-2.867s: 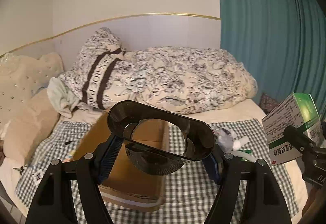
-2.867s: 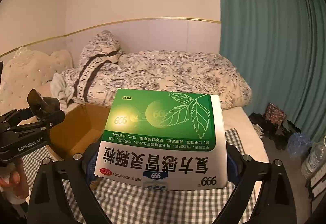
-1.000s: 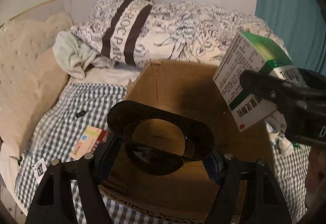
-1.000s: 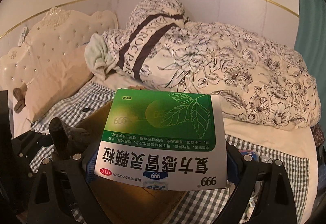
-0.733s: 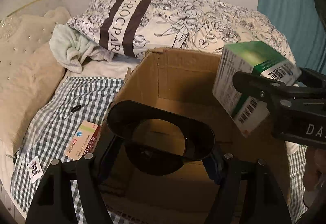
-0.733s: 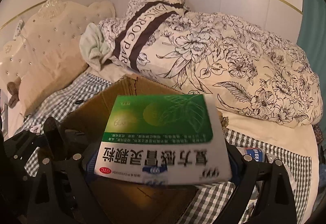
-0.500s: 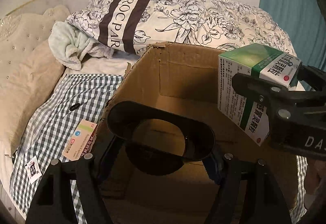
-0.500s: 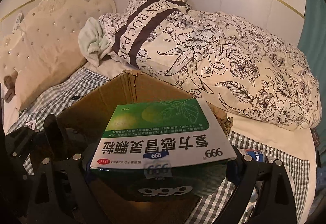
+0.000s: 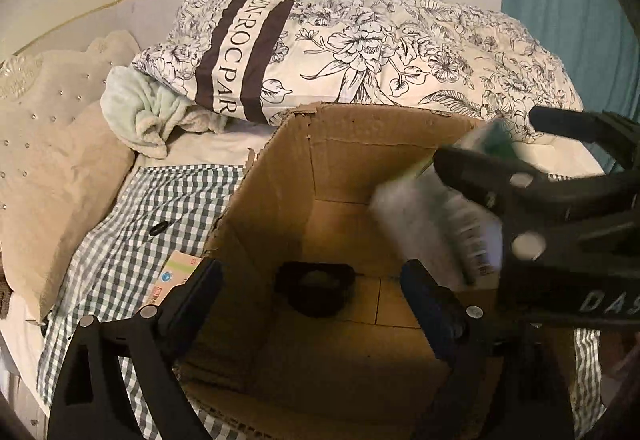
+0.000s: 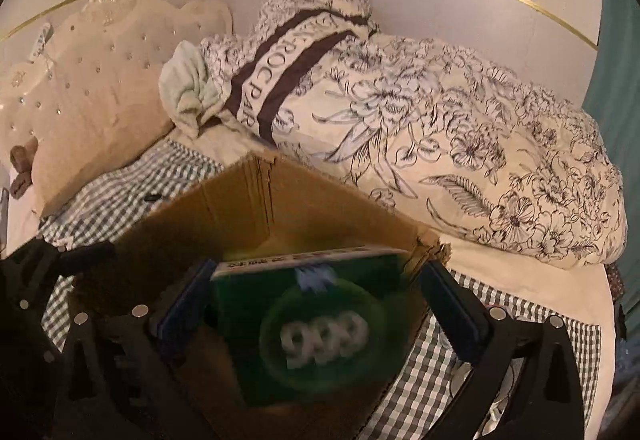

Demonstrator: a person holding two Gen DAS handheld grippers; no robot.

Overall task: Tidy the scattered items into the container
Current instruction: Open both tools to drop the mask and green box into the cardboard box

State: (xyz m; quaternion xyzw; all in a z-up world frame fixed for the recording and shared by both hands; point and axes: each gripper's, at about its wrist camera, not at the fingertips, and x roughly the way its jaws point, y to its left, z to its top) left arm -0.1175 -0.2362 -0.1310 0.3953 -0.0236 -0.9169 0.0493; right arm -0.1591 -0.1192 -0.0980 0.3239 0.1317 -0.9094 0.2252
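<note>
- On the bed, over its checked blanket [image 9: 132, 224], stands an open cardboard box [image 9: 332, 144], the container, near the blanket's far edge and just in front of a flowered duvet [image 9: 400, 56].
- The left gripper [image 9: 312, 280] hangs over the box with its jaws spreading and nothing between them; a dark oval case [image 9: 316, 292] lies on the box floor below, long side across the view.
- A small flat packet [image 9: 176, 272] lies on the blanket just outside the box's left wall, not yet tidied.
- The right gripper [image 10: 316, 304] has its jaws spreading too; the green medicine box [image 10: 316, 320] sits between them, blurred, apparently slipping free into the container.
- The medicine box looks tipped, its long axis across the jaws, the printed face with "999" towards the right wrist camera.
- To do this release well, I judge both hands should hold steady above the opening until each item settles, then lift straight clear of the cardboard walls.
</note>
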